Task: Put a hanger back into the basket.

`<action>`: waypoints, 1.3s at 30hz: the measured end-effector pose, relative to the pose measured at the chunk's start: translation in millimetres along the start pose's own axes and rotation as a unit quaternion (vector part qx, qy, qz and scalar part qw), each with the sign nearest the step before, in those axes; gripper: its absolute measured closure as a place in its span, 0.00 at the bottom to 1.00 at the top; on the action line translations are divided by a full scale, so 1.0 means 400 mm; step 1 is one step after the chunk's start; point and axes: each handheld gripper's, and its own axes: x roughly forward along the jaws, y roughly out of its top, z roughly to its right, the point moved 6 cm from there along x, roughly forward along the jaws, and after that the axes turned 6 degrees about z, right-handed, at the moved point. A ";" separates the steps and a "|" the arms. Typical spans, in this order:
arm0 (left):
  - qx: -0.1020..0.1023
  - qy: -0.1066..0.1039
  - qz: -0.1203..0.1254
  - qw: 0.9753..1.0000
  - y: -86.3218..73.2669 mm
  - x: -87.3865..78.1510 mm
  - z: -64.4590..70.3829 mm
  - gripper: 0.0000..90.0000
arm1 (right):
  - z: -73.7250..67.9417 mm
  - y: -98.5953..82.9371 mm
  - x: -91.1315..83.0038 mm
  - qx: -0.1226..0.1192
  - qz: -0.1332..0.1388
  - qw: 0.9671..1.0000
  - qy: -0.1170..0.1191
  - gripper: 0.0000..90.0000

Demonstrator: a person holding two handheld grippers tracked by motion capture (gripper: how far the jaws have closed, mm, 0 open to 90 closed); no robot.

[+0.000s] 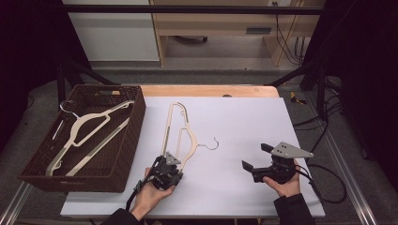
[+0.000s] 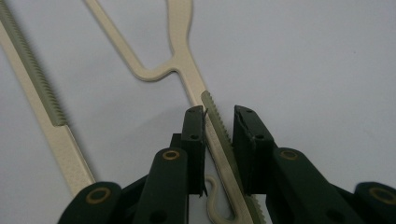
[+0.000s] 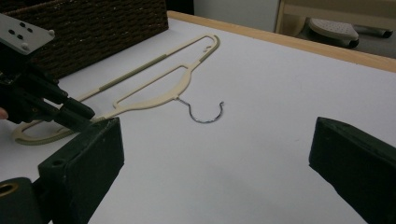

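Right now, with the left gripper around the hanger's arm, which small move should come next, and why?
Probably close the left gripper on the cream plastic hanger: its ribbed arm lies between the jaws with a gap on one side, so lifting toward the brown wicker basket might slip.

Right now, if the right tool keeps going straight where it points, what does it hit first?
Probably the hanger on the table, near its metal hook: the right tool is open and aimed across bare white board toward it. Depth is unclear.
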 end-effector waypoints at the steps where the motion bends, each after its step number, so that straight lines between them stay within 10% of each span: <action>1: -0.003 -0.004 0.002 1.000 0.000 0.001 0.000 0.83 | 0.000 0.000 0.000 0.000 0.000 1.000 0.000 0.04; 7: -0.001 -0.024 -0.012 1.000 -0.024 -0.028 -0.020 0.84 | 0.000 0.003 -0.004 0.002 0.004 1.000 0.000 0.04; 19: -0.040 0.008 0.006 0.999 -0.051 -0.044 -0.028 0.84 | -0.003 0.002 -0.002 0.003 0.003 1.000 0.000 0.04; 32: -0.015 0.012 0.002 1.000 -0.070 -0.069 -0.049 0.86 | -0.018 -0.007 0.018 -0.002 -0.007 1.000 0.010 0.04; 39: -0.054 0.018 0.009 0.998 -0.074 -0.066 -0.053 0.78 | -0.026 -0.009 0.031 -0.002 -0.011 1.000 0.016 0.04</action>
